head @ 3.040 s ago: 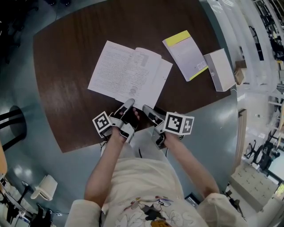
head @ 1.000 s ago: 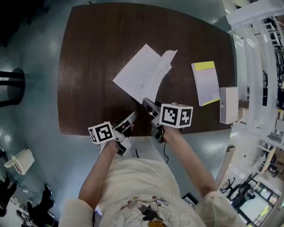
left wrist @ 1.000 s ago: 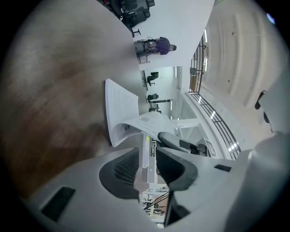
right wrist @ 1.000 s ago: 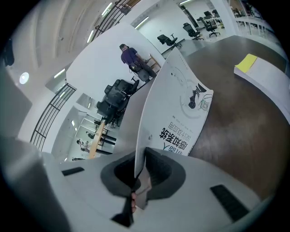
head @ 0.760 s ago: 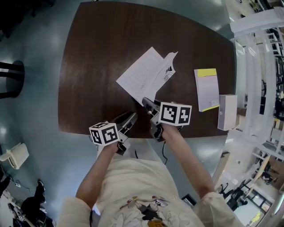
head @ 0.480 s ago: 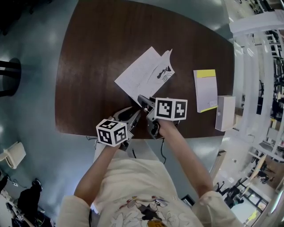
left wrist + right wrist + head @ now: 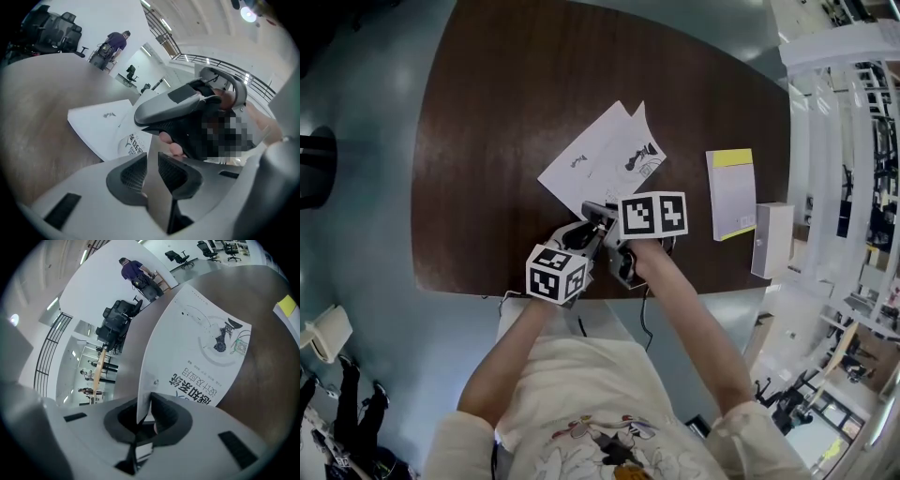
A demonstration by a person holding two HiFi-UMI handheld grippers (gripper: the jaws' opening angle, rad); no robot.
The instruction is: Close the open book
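Note:
The white book (image 7: 598,159) lies on the dark wooden table (image 7: 487,131), its printed front cover (image 7: 201,348) folded over almost flat, the far corner still raised a little. My right gripper (image 7: 592,212) is shut on the cover's near edge; in the right gripper view the thin white sheet runs between its pads (image 7: 161,414). My left gripper (image 7: 587,231) sits just beside it near the table's front edge. Its jaws are closing with a narrow gap and nothing between them (image 7: 152,171). The right gripper's body (image 7: 183,105) fills the left gripper view, with the book (image 7: 105,126) behind it.
A white book with a yellow band (image 7: 729,192) and a white box (image 7: 769,239) lie at the table's right edge. Office chairs (image 7: 119,315) and a person (image 7: 115,42) stand far off across the room.
The right gripper has swung the cover over to the left, so the printed front now faces up. The left gripper has rolled and moved in beside the right one.

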